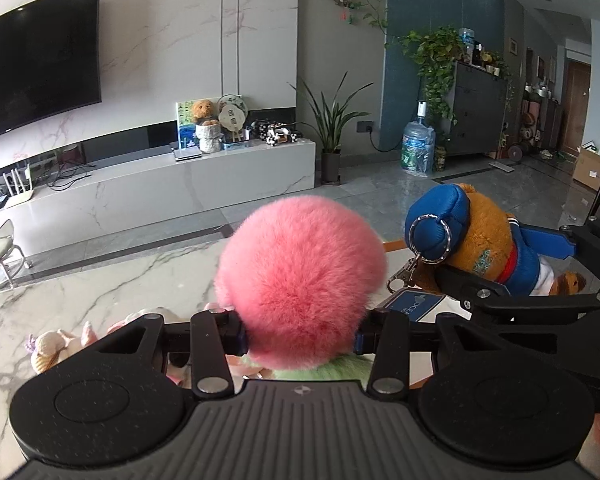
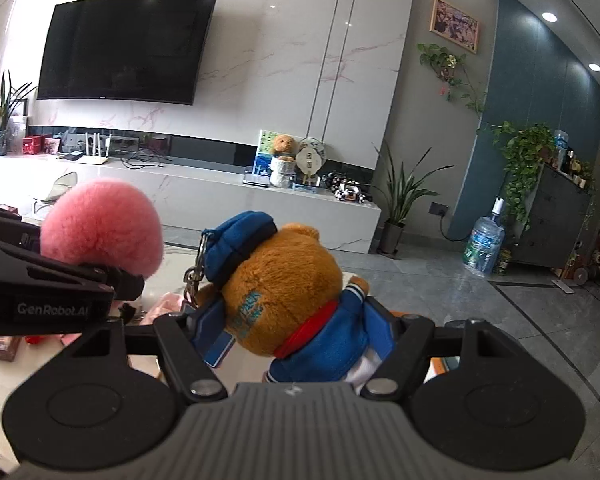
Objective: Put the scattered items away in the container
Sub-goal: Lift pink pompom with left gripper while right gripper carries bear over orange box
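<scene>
My left gripper [image 1: 300, 332] is shut on a fluffy pink pompom [image 1: 300, 280] and holds it above the marble table [image 1: 100, 280]. The pompom also shows in the right wrist view [image 2: 104, 228] at the left. My right gripper [image 2: 300, 340] is shut on a brown teddy bear keychain [image 2: 284, 296] in a blue jacket and blue cap with a metal clip. The bear also shows in the left wrist view [image 1: 488, 244], to the right of the pompom. Small pastel toys [image 1: 60, 348] lie on the table under my left gripper. No container is in view.
A white TV bench [image 1: 160, 188] with a wall TV [image 1: 36, 60] stands beyond the table. A potted plant [image 1: 332, 140], a water bottle [image 1: 418, 148] and a dark cabinet [image 1: 476, 112] stand on the grey floor at the right. A small box [image 2: 0, 346] lies on the table.
</scene>
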### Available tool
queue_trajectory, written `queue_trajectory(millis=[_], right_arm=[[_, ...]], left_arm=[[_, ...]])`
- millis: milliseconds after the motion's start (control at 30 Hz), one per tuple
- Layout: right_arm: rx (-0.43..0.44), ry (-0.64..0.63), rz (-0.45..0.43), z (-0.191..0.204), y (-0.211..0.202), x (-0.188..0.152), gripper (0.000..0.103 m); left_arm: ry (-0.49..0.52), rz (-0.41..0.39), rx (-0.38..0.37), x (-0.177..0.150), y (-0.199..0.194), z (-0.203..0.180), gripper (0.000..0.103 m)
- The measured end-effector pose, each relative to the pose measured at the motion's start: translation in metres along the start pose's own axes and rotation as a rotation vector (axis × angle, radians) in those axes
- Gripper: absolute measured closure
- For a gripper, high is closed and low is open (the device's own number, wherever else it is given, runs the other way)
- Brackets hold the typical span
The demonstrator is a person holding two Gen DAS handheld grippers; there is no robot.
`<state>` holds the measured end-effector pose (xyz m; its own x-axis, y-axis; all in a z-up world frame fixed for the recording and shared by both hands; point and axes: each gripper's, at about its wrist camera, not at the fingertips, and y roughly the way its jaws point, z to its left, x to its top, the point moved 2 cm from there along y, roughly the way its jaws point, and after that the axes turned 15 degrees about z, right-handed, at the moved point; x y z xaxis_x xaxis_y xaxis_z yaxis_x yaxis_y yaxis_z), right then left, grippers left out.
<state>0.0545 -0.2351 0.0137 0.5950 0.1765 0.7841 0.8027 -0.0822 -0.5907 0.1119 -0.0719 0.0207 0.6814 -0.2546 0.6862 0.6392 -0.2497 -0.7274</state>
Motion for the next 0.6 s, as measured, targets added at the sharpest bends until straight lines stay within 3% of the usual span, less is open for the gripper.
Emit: queue_trajectory(millis=[200,367,600], right_arm=[[-0.069,0.042,0.009,-0.043,0.011,0.012,0.029],[-0.047,0.097,0.078,-0.057,0.043,0.014,0.029],[-0.003,0.181,0.190,-0.073,0.092,0.015,0.029]], left_arm=[[0.048,-0.009,-0.044,0.026,0.017,-0.023,0.053],[0.019,-0.008,-0.096,0.048,0.034,-0.027,0.053],[-0.006,0.107,-0.161,0.062,0.088,-0.032,0.053]])
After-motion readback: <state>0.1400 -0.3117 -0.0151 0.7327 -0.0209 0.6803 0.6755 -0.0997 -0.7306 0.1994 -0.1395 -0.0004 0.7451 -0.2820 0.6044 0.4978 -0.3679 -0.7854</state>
